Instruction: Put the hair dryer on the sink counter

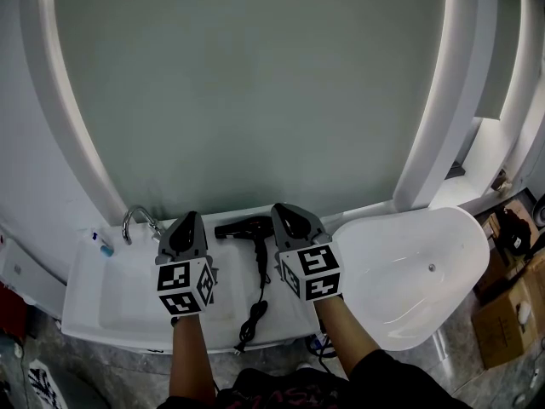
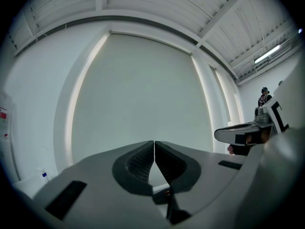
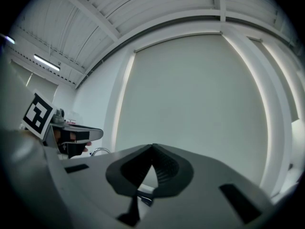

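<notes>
A black hair dryer point(image 1: 245, 228) lies on the white sink counter point(image 1: 223, 309), its cord point(image 1: 255, 305) trailing toward the front edge. My left gripper point(image 1: 189, 217) hovers just left of it, jaws shut with nothing between them; in the left gripper view point(image 2: 154, 143) the tips meet and face the wall. My right gripper point(image 1: 283, 210) hangs just right of the dryer, also shut and empty; its tips point(image 3: 152, 147) touch in the right gripper view. Both point up at the grey panel, away from the dryer.
A chrome faucet point(image 1: 138, 221) stands at the back left of the basin point(image 1: 128, 292), with a small blue-capped bottle point(image 1: 103, 245) beside it. A white bathtub point(image 1: 417, 267) sits to the right. Cardboard boxes point(image 1: 507, 318) lie on the floor at far right.
</notes>
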Demonstrator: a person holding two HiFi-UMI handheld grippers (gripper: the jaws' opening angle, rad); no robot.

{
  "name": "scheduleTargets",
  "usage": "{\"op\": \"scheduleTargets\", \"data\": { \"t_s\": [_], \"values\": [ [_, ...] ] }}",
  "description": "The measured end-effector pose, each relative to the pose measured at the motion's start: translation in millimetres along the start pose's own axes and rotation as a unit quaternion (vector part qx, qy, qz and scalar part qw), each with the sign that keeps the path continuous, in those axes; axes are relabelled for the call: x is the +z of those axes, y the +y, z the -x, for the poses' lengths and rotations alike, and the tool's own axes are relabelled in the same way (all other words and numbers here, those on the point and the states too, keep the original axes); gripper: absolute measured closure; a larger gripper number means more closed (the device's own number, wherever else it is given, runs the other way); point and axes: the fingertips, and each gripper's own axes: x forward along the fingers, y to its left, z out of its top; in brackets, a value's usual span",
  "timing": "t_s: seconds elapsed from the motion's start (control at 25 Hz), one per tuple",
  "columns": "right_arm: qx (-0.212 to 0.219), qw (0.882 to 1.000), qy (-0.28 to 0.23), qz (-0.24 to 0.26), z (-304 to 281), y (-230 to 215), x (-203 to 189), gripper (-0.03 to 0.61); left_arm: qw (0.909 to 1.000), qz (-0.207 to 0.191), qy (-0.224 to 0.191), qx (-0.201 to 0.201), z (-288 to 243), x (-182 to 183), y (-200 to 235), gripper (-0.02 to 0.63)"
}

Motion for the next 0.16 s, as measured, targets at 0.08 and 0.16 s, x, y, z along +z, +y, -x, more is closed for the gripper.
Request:
{"op": "scheduleTargets", "data": {
  "t_s": [0.08, 0.16],
  "values": [
    [0.001, 1.0, 0.001, 0.001, -2.9, 2.4, -0.7, 0.557, 1.0, -0.002, 0.003, -0.001, -1.1, -1.7, 2.5, 0.6],
    [0.002, 1.0, 0.002, 0.002, -6.0, 5.4, -1.4, 0.558, 1.0, -0.005, 0.006, -0.003, -2.0, -3.7, 5.9, 0.6]
  ]
}}
